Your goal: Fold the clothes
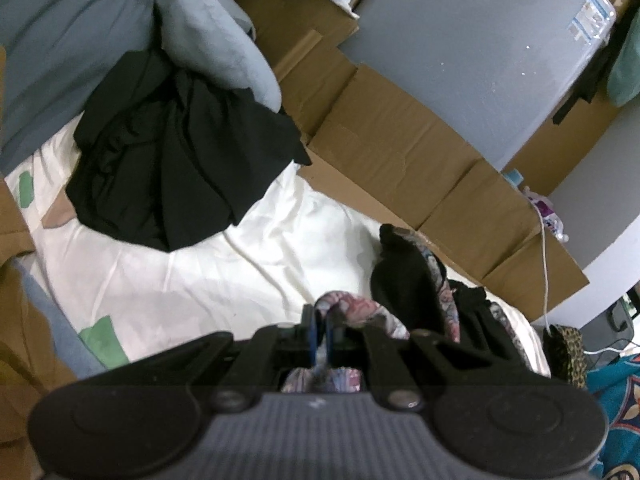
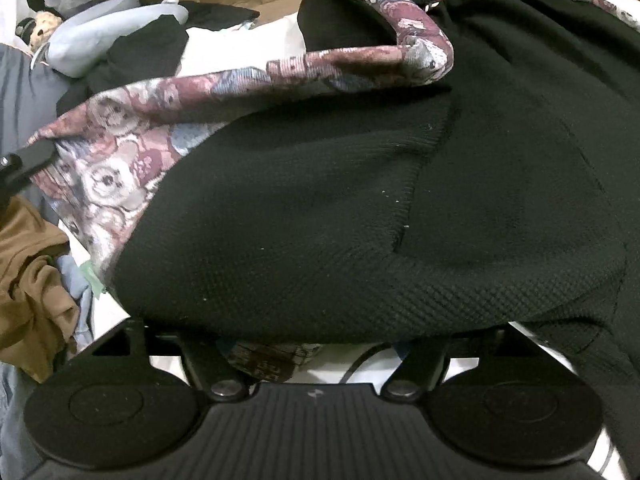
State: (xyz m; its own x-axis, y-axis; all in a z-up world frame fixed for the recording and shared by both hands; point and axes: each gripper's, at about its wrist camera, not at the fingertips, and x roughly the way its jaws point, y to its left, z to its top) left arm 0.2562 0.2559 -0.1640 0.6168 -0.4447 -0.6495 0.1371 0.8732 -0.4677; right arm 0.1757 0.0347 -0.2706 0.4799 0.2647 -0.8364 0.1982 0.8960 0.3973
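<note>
Left tool point(image 1: 320, 330) clamped on bear-print hem of black knit garment point(image 2: 360, 208) spread across white bed sheet point(image 1: 240, 256); right tool's tips hidden beneath garment, state unclear

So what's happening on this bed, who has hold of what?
A person with a gripper in each hand is folding a black garment with a teddy-bear print lining on a white sheet. The left gripper is shut on the printed edge. The right gripper's fingers are hidden under the black fabric, so its grip cannot be told. A second black garment lies crumpled farther back.
</note>
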